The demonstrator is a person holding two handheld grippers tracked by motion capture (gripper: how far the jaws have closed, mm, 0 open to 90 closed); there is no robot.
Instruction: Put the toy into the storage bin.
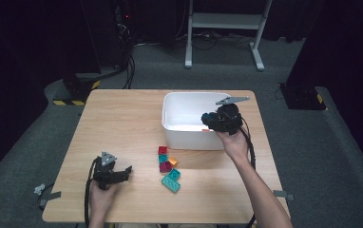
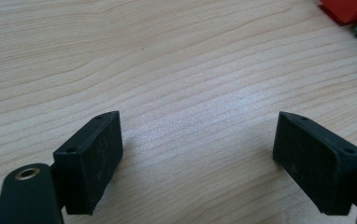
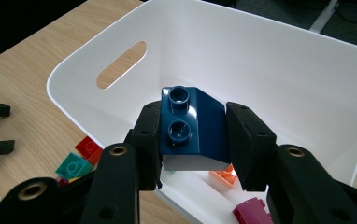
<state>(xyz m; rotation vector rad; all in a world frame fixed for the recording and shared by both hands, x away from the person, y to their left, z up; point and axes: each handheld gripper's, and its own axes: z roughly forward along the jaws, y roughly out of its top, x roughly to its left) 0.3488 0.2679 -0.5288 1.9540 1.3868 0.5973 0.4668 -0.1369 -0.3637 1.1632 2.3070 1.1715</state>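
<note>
Glossy dark-blue plastic brick (image 3: 193, 126) – smooth white plastic tub (image 3: 279, 60) (faint sheen) – matt pale wood-grain table (image 2: 176, 60).

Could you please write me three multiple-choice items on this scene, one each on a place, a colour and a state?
1. Where is the right hand-held gripper?
A. over the white plastic tub
B. over the table's bare left part
C. above the floor

2. What colour is the sloped plastic brick between its jaws?
A. red
B. dark blue
C. yellow

3. How does the left hand-held gripper stand?
A. shut on a red brick
B. shut, with nothing held
C. open, with bare wooden table between its jaws

Answers:
1 A: the right gripper view shows the tub's inside right behind the jaws.
2 B: the studded brick clamped there is dark blue.
3 C: the left gripper view shows the jaws wide apart with wood grain alone between them.
</note>
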